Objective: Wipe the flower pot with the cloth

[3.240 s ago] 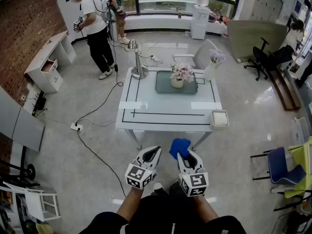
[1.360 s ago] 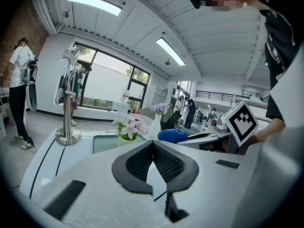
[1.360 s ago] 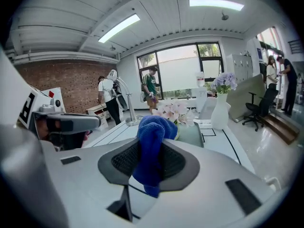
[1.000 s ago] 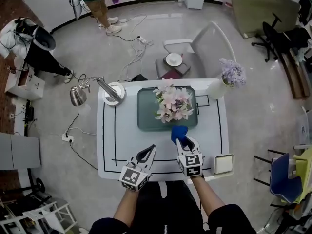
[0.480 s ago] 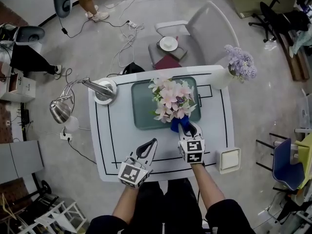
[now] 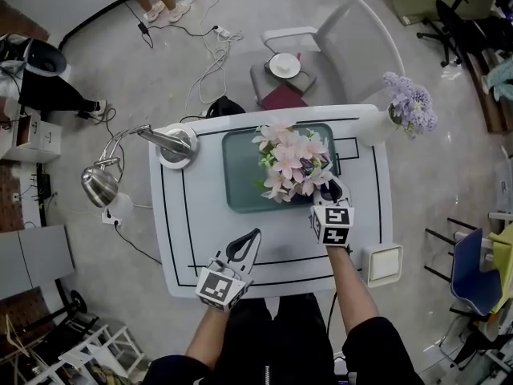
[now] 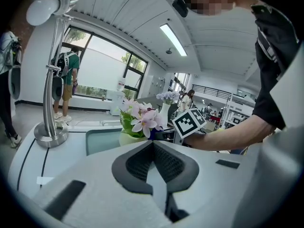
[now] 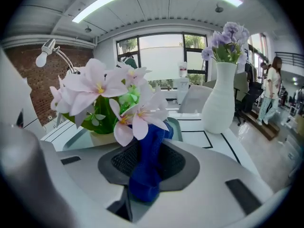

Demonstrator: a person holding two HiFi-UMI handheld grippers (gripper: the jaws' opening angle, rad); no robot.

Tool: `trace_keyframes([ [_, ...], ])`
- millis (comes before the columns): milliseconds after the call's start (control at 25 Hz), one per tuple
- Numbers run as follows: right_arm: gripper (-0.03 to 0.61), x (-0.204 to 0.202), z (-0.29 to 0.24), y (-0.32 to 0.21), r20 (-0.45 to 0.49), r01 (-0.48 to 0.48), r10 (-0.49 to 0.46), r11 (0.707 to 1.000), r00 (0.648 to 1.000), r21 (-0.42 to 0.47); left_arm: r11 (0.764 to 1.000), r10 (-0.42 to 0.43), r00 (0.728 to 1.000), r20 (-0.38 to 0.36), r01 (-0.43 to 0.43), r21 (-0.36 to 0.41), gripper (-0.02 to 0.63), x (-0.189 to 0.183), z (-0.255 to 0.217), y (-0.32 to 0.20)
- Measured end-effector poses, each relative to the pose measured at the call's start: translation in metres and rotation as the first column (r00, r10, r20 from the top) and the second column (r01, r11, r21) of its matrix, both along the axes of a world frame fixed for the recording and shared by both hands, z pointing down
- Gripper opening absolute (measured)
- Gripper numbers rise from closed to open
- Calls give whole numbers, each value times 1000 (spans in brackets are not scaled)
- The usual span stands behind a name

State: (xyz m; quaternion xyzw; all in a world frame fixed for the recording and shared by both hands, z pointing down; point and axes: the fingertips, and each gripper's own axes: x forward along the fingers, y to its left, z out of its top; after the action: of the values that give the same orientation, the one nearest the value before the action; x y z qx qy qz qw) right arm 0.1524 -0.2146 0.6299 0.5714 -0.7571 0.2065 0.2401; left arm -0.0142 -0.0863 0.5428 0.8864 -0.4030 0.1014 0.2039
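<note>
A cream flower pot [image 8: 101, 137] with pink flowers [image 6: 292, 162] stands on a green tray [image 6: 244, 175] on the white table [image 6: 200, 231]. My right gripper [image 6: 330, 186] is at the pot's right front side, under the blossoms. It is shut on a blue cloth [image 8: 147, 167], whose top reaches up among the petals. In the left gripper view the cloth [image 7: 155, 133] lies against the pot [image 7: 127, 137]. My left gripper [image 6: 249, 237] hangs over the table's front part, left of the tray, shut with nothing in it [image 7: 153, 143].
A chrome desk lamp [image 6: 171, 143] stands at the back left of the table. A white vase with purple flowers [image 6: 378, 127] is at the back right. A white square box [image 6: 382, 265] sits at the front right corner. A chair [image 6: 337, 50] stands behind the table. Cables lie on the floor.
My right gripper has carried the blue cloth rightward and forward to the pot's right side, under the flowers. The left gripper has stayed over the table's front.
</note>
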Motion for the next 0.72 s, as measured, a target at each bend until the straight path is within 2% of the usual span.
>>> trace_keyframes([
  [280, 103, -1, -1, -9, -4, 4, -4, 1000, 1000, 15, 1000, -25, 1000, 7, 25, -8, 6, -8, 0, 0],
  [720, 104, -20, 3, 46, 19, 3, -3, 999, 1000, -34, 1000, -8, 999, -47, 7, -6, 8, -3, 2, 16],
])
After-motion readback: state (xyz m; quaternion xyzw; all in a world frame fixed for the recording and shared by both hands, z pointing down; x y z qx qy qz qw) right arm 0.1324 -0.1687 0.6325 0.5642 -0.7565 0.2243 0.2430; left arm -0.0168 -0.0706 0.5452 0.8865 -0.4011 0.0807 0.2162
